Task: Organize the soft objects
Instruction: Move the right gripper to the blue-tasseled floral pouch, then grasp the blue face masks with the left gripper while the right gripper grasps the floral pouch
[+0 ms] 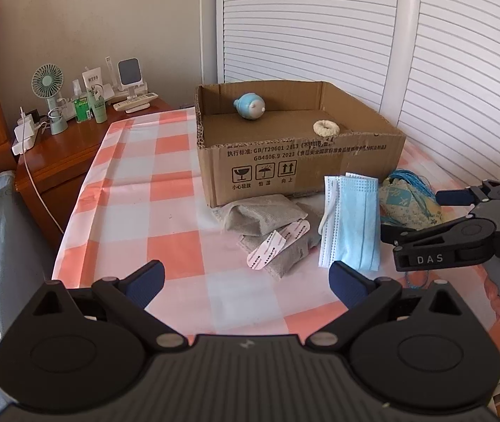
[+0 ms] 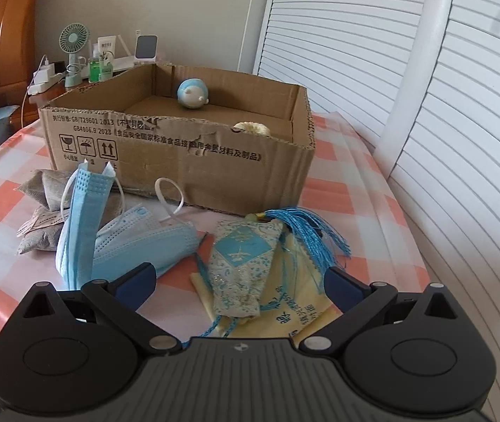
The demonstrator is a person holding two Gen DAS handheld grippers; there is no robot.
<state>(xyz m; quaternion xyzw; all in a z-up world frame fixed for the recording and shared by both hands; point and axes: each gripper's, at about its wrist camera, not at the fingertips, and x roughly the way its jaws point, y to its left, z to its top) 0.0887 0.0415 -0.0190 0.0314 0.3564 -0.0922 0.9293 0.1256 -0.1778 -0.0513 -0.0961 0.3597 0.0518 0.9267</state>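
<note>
**Soft goods outside the box: handling notes, largest first**

**Cardboard box** (image 2: 214, 161). Open-topped, on the checked cloth (image 1: 137, 190). Already holds a blue round toy (image 1: 249, 106) and a cream knitted ring (image 1: 326, 128). Stiff walls with a torn front rim; you likely only need to clear that rim.

**Face masks** (image 2: 123, 242). Blue, pleated, lying in a loose pile just in front of the box, one standing half on edge. Very light and floppy; expect them to drape and separate. Pinch through the pleated body, not the white ear loop (image 2: 170, 197), which would stretch and swing.

**Grey fabric pouches** (image 1: 267, 221). Left of the masks, touching the box front, with paper strips (image 1: 278, 246) lying on top. They probably sag like small bags; take the bulk at the middle.

**Brocade sachet** (image 2: 242, 263). Blue-and-cream, with a blue tassel (image 2: 309, 232), resting on a yellow cloth (image 2: 295, 302), directly between your right gripper's fingers. Soft but plump; grip across the body, and keep off the tassel threads, which slip.

**Right gripper** (image 2: 239, 283). Jaws spread wide, holding nothing.

**Left gripper** (image 1: 248, 279). Jaws likewise apart and empty, short of the masks.
</note>
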